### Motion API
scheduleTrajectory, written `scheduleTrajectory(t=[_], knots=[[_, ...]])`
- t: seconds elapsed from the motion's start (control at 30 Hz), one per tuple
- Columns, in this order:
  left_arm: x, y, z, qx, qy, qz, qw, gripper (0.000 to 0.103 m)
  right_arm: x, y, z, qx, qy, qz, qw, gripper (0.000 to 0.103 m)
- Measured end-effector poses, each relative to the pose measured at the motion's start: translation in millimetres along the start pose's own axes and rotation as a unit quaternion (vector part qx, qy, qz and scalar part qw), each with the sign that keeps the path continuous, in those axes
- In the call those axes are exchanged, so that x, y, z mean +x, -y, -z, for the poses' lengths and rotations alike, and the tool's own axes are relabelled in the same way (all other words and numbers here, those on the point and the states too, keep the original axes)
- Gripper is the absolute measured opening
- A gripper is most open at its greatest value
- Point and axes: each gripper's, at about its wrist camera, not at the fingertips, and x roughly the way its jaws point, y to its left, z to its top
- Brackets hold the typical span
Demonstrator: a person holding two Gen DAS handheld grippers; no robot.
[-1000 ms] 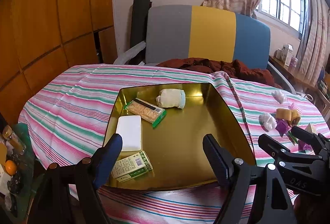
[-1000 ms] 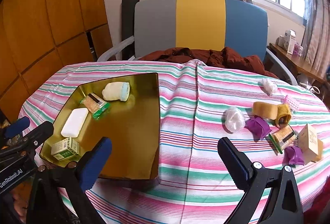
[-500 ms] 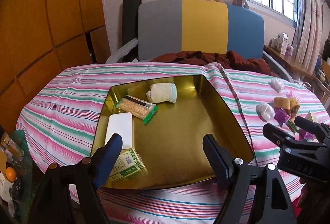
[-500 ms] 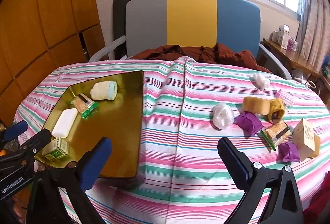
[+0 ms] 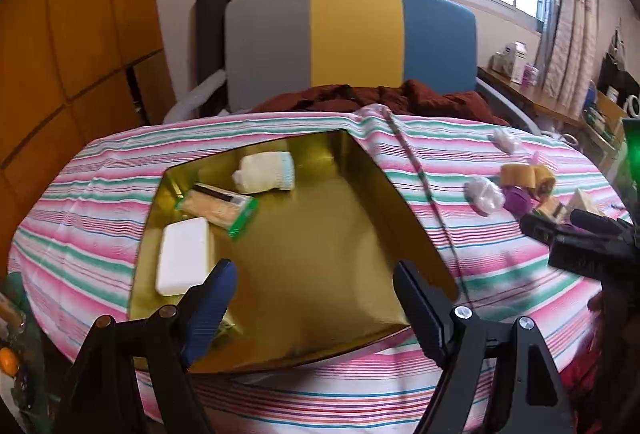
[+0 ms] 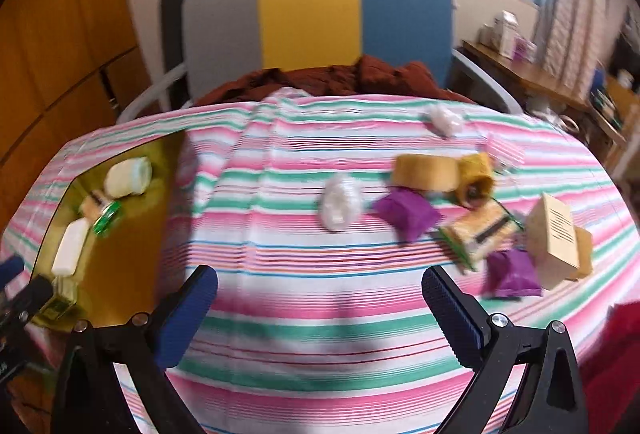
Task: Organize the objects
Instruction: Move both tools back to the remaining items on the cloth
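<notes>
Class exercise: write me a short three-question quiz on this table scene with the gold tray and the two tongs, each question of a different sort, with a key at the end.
1. True or false: the white soap bar lies inside the gold tray.
2. Multiple choice: the purple pouches lie (A) in the tray, (B) on the striped tablecloth right of the tray, (C) on the chair.
3. Fill in: both the left tongs and the right tongs are ____ and hold nothing.

Key: 1 true; 2 B; 3 open.
</notes>
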Motion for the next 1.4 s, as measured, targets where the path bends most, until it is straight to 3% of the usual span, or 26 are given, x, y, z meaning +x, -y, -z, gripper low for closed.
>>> scheduleTrajectory(t=[0.2,0.33,0.47,0.57,0.63,0.73,0.9,1.13,1.2,1.4], knots=[[6,16,-3,0.014,-0.014,0.036,0.9992,0.082,-5,70,-21,0.059,0.005,0.038,0.998,0.103],[5,29,-6,0.028,-0.013,0.058,0.9978,0.082,-11,129,-34,0.099,0.019,0.089,0.991,0.103],[10,46,-11,0.041,-0.022,0.077,0.9960,0.082,-11,192,-34,0.180,0.032,0.132,0.974,0.103],[14,59,-15,0.051,-0.030,0.089,0.9943,0.082,-5,229,-21,0.259,0.025,0.127,0.957,0.103],[17,72,-18,0.063,-0.032,0.100,0.9925,0.082,-2,245,-14,0.308,0.014,0.095,0.946,0.103],[25,92,-23,0.078,-0.044,0.118,0.9891,0.082,-3,252,-10,0.327,0.013,0.088,0.941,0.103],[46,130,-31,0.117,-0.063,0.126,0.9830,0.081,-3,247,-10,0.329,0.010,0.062,0.942,0.103],[87,164,-50,0.116,-0.098,0.153,0.9765,0.079,-6,244,-10,0.322,0.020,0.036,0.946,0.103],[101,176,-57,0.119,-0.101,0.148,0.9767,0.072,-5,243,-11,0.319,0.023,0.030,0.947,0.103],[144,200,-77,0.106,-0.109,0.139,0.9785,0.072,1,237,-15,0.304,0.019,0.017,0.952,0.103]])
